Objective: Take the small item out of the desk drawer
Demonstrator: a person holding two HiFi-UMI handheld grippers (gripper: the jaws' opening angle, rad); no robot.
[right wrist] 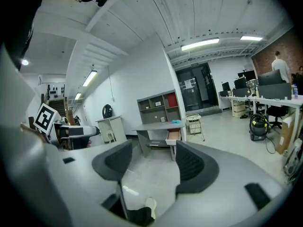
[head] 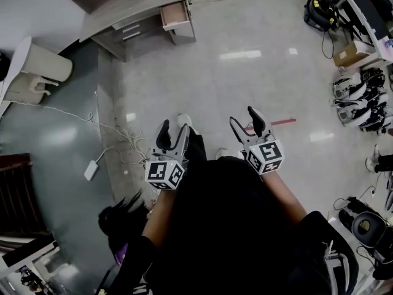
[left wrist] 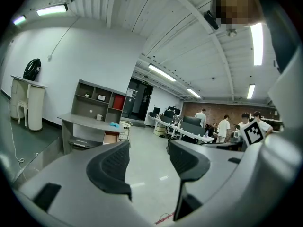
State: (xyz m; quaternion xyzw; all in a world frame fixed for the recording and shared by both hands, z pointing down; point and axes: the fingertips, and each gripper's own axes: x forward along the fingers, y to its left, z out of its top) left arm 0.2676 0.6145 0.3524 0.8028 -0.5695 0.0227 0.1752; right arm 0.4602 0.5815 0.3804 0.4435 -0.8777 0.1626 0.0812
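head view: the person stands on a pale tiled floor (head: 245, 72) with both grippers held low in front of the body. the left gripper (head: 174, 126) and right gripper (head: 244, 118) sit side by side, apart from each other, each with its marker cube nearest the camera. the grey desk (head: 132, 8) stands at the top of the view, well apart from both grippers. its drawer (head: 176, 15) is pulled out and shows a tan interior. the small item cannot be made out at this size. a white cable (head: 116, 131) and a white adapter (head: 91, 169) lie on the floor at the left. a cardboard box (head: 351, 53) sits at the right edge.

left gripper view: the jaws stand apart with only floor between them. the desk is far off, left of the jaws, with the open drawer on its right side. a white mug (left wrist: 99, 117) and a blue object (left wrist: 114, 125) rest on the desk top. a shelf unit (left wrist: 97, 103) rises behind it.

right gripper view: the jaws stand apart and hold nothing. the desk and its open drawer (right wrist: 173, 135) are visible above the gap, well away. the drawer contents are too small to read. a shoe (right wrist: 150, 205) shows below the jaws.
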